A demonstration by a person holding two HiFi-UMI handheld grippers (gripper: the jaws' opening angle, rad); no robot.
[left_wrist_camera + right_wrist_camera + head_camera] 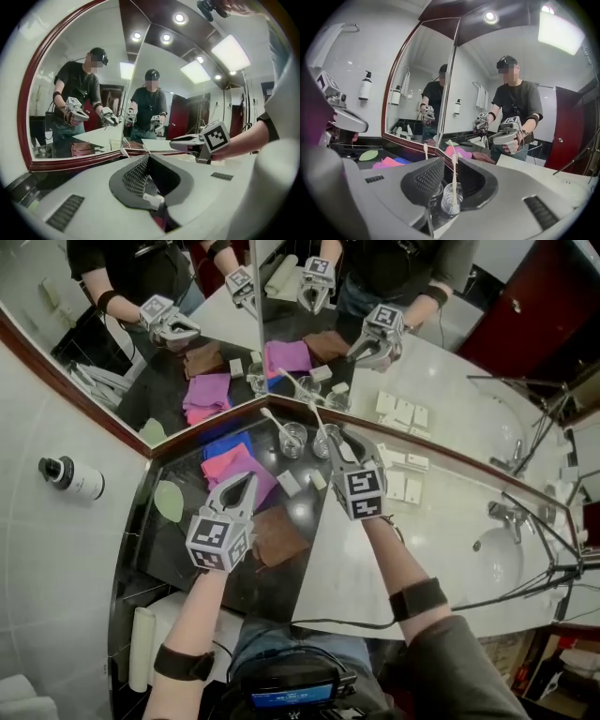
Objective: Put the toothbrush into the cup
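- A clear cup (452,198) is seen on the dark counter (173,545), with a white toothbrush (453,176) stood upright in it.
- The right claw (450,164) is held spread, cup and toothbrush framed between its jaws, neither pinched.
- A second cup (292,439), at nine o'clock of the first in the head view, is occupied by a second toothbrush (275,421) leaned toward ten o'clock.
- The left claw (149,161) is pressed together on nothing.

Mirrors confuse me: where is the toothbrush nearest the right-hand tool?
In the right gripper view the toothbrush stands in a clear cup just beyond the parted jaws, near the mirror corner, a second cup at its left.
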